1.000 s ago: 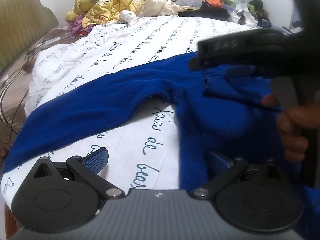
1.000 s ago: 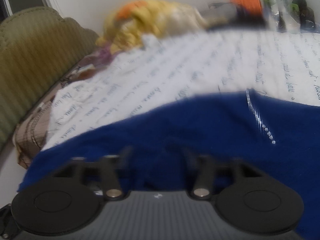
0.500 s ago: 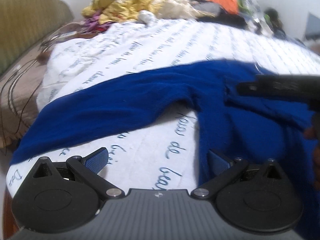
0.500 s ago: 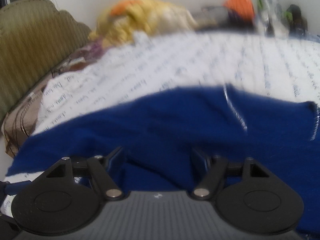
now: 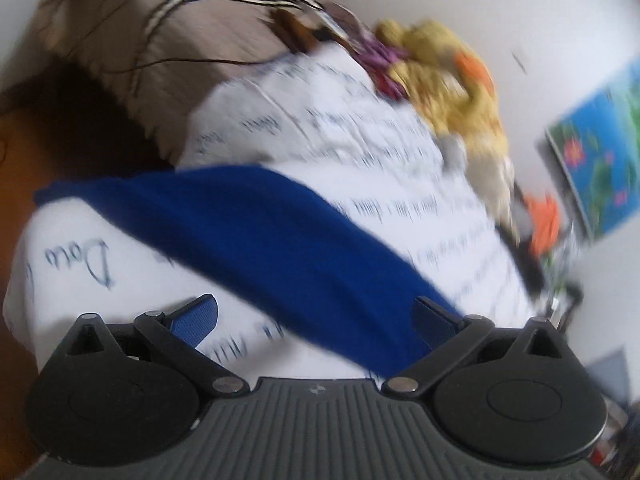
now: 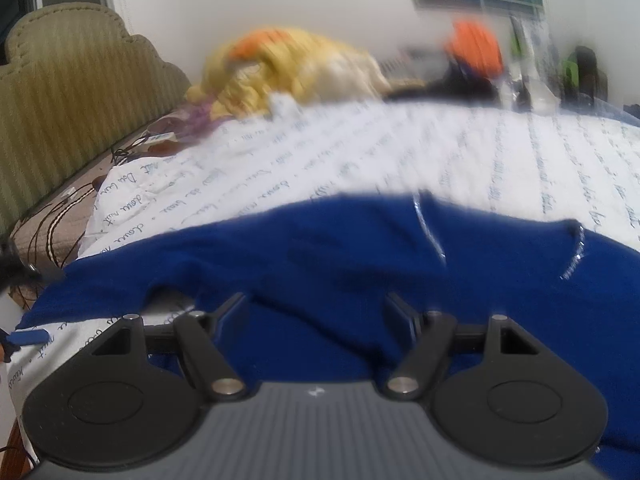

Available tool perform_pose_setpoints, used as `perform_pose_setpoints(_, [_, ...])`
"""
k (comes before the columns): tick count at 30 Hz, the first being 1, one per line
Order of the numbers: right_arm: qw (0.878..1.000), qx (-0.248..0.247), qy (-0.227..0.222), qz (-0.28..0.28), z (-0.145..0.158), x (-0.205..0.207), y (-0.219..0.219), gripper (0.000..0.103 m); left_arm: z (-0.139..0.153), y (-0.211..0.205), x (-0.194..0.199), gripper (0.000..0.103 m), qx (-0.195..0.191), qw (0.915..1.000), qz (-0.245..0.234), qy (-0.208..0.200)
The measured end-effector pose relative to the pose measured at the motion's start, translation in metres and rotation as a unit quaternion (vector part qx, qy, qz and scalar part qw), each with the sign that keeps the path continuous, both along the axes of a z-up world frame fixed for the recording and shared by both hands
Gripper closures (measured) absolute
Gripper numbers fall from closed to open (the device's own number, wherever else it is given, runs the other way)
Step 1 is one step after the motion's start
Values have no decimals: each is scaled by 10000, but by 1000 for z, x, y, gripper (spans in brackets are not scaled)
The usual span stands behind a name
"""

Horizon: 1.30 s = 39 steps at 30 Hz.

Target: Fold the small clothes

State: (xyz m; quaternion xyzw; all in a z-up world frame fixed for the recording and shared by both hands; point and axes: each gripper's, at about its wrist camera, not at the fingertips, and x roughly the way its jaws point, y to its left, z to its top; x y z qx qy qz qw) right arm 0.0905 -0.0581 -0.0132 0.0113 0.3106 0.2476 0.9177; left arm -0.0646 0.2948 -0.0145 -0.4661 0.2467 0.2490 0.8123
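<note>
Garment: blue knit sweater [image 6: 360, 248] — spread flat on the white script-printed bedcover [image 6: 460, 152], body toward the right of the bed, one sleeve [image 5: 256, 232] stretched out to the left edge.
Sleeve: lies straight across the cover in the left wrist view, its cuff end at the far left, its shoulder end running under the right-hand finger of that gripper.
Trim: a thin line of shiny beads shows on the sweater front in the right wrist view; the blur hides finer detail.
Left gripper [image 5: 316, 320]: jaws spread wide, nothing pinched — the sleeve passes in front of them, not between the pads as far as the smeared frame allows.
Right gripper [image 6: 320, 316]: jaws apart, poised low over the near part of the sweater body; cloth lies beneath and between the fingers, but no pinch is visible.
Surroundings: yellow-and-orange heap of laundry [image 6: 288, 68] at the far side of the bed, green striped headboard [image 6: 72, 92] at the left, a picture on the wall.
Step in hand: start of the fold — likely the approach to the outstretched sleeve; no fold is made yet.
Next move calls for: the left jaws lowered onto the sleeve near its cuff, a firm pinch through the knit, then a carry rightward across the body while the right gripper steadies the torso.
</note>
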Motion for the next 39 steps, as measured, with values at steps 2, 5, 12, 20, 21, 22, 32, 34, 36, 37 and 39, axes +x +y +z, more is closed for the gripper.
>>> perform_pose_setpoints(2, [10000,46,11,-36,0,-1,-5,29,-4,17,-2,4,-384,9989,168,-214])
perform_pose_setpoints(5, [9999,109,6,-128,1,-4,-12,29,-7,33,-7,11,-952,9933,411,-506])
perform_pose_setpoints(12, [9990,267,-100,-333,7,-9,-28,29,-28,59,-18,58,-1701,9760,968,-958])
perform_pose_setpoints(20, [9985,252,-152,-452,9,-12,-35,29,-11,48,-11,101,-778,9913,913,-538])
perform_pose_setpoints(21, [9984,254,-157,-489,9,-13,-37,29,-1,43,-6,101,-450,9940,852,-508])
perform_pose_setpoints(22, [9981,260,-166,-527,10,-14,-40,29,16,35,5,101,69,9964,709,-451])
perform_pose_setpoints(32, [9881,680,-123,-1377,11,-9,-95,29,79,-196,109,68,3826,8457,-3716,-158])
perform_pose_setpoints(34, [9851,755,-55,-1543,10,-7,-107,29,59,-237,107,24,3894,8061,-4455,-45])
perform_pose_setpoints(36, [9834,787,-22,-1632,11,-6,-116,29,41,-268,92,13,4313,7691,-4716,-28])
perform_pose_setpoints(37, [9829,785,-25,-1668,11,-6,-120,29,35,-278,84,13,4537,7482,-4841,-21])
perform_pose_setpoints(39, [9828,760,-35,-1682,13,-6,-124,29,25,-287,70,13,4765,7161,-5100,-47])
